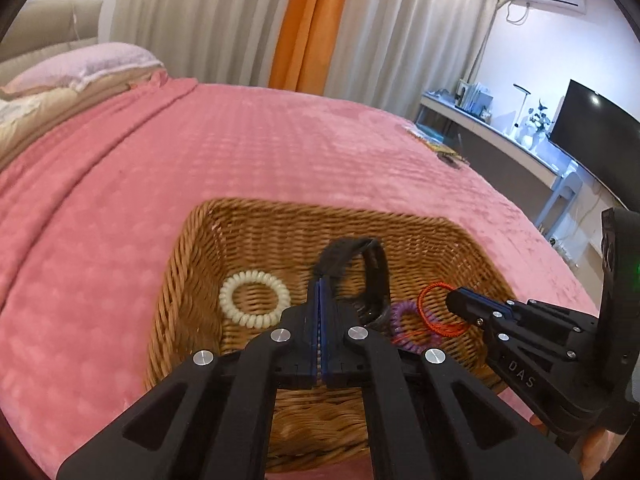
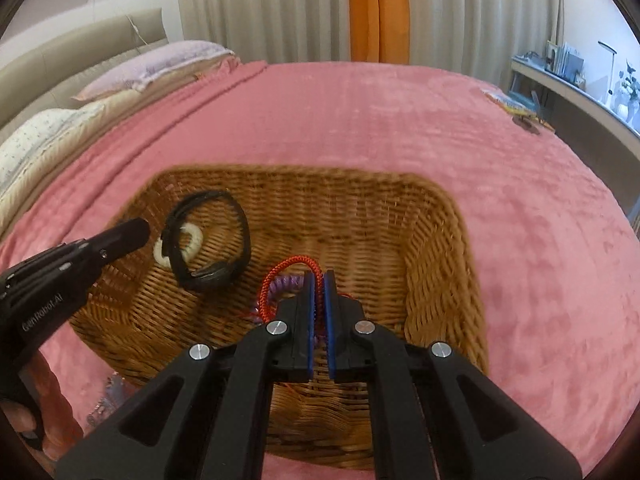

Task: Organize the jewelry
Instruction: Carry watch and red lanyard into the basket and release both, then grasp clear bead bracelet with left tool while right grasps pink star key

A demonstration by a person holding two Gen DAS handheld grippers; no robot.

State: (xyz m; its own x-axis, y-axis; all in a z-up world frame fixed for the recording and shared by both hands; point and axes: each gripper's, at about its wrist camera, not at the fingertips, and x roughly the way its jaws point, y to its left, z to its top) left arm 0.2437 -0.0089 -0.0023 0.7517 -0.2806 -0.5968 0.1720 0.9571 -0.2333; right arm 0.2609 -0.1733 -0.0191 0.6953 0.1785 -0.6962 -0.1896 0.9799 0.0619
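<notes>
A wicker basket (image 1: 192, 280) (image 2: 440, 264) sits on the pink bedspread. My left gripper (image 1: 321, 282) (image 2: 147, 227) is shut over it. A black watch (image 1: 378, 276) (image 2: 224, 270) stands right at its tips, and the right wrist view shows a narrow gap between tips and strap. A white coil hair tie (image 1: 254, 300) (image 2: 191, 242) lies on the basket floor. My right gripper (image 2: 319, 280) (image 1: 452, 300) is shut on a red cord bracelet (image 2: 288, 266) (image 1: 430, 294) just above a purple coil tie (image 2: 282, 284) (image 1: 400, 316).
The pink bedspread (image 1: 240, 152) spreads around the basket, with pillows (image 2: 152, 64) at the far left. Small items (image 2: 516, 110) lie near the bed's far right edge. A desk with a screen (image 1: 592, 136) stands beyond. A hand (image 2: 48, 400) holds the left gripper's handle.
</notes>
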